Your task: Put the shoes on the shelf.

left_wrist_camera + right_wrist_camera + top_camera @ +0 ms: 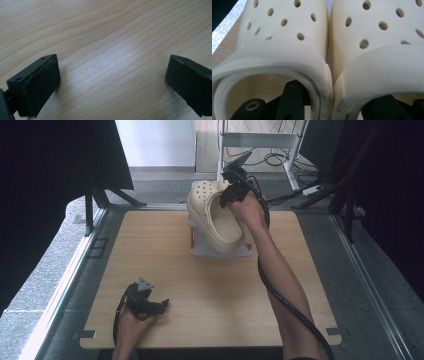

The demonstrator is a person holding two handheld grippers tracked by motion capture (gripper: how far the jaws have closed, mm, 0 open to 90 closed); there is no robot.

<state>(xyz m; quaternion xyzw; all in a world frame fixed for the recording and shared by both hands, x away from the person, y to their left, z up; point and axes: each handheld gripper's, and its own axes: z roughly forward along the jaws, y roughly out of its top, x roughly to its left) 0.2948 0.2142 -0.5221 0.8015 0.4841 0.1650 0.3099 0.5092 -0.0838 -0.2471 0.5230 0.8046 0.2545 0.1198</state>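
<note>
Two cream clogs with round holes are held side by side, the left one [284,32] pressed against the right one [382,37]. My right gripper [337,92] has one jaw inside each shoe and is shut on their touching inner walls. In the high view the clogs [215,217] hang tilted, toes up and away, over a white stand [220,251] at the far middle of the table, with the right gripper [231,190] behind them. My left gripper [162,306] rests low at the front left, and its own view shows the gripper [112,80] open over bare wood.
The light wooden table [165,270] has metal rails along its left and right sides. The stand has an orange part [192,240] on its left side. The right gripper's black cable [280,295] trails along the forearm. A white frame and cables [270,150] stand on the floor beyond.
</note>
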